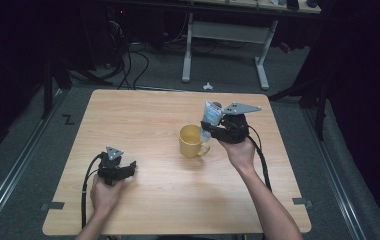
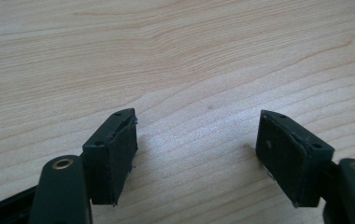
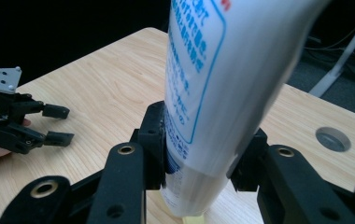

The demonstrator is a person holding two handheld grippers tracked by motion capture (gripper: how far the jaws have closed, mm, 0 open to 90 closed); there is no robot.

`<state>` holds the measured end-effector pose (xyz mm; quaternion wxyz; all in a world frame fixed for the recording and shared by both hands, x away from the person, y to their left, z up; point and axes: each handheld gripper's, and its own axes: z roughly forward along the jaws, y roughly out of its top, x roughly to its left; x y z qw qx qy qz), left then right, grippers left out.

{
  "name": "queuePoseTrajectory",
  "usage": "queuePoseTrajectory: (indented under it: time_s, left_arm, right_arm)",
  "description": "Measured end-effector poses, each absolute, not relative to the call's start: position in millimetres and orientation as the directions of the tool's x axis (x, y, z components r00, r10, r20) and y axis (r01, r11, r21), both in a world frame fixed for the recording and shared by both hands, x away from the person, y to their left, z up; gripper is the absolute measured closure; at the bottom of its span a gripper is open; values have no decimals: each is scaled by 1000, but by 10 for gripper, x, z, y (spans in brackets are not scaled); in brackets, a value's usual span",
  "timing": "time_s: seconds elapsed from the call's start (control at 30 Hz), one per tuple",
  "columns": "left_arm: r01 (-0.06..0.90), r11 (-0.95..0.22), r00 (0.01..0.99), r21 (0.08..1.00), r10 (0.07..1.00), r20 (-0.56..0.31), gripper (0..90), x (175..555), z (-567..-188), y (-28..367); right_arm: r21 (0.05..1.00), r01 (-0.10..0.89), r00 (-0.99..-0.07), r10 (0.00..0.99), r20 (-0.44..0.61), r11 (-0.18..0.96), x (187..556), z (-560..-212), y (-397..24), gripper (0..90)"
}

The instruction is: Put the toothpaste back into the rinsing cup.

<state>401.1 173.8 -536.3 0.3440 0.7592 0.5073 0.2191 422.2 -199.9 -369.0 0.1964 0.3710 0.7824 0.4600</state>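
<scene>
1. In the high view, the right gripper (image 1: 209, 131) was seen held above the table (image 1: 143, 115), just beside and over the rim of a yellow mug (image 1: 192, 141).
2. A white tube with blue print (image 1: 211, 113) was clamped between its jaws, standing up from them with its narrow end pointed down toward the mug.
3. In the right gripper view, the tube (image 3: 213, 88) was shown close up: both pads were pressed on its lower body, and a sliver of yellow was seen beneath it.
4. The left gripper (image 1: 128, 169) was rested low on the table, well apart from the mug.
5. In the left gripper view, its 2 jaws were seen spread wide, with bare wood (image 2: 194, 70) between them.
</scene>
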Motion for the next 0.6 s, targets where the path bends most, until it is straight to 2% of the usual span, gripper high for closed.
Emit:
queuePoseTrajectory:
  time_s: [0.6]
  left_arm:
    - [620,-244,384,746,923,-17,311,4016,-5363,1739]
  right_arm:
    - [873,389,-657,753,38,295,4387,-3713,-1792,636]
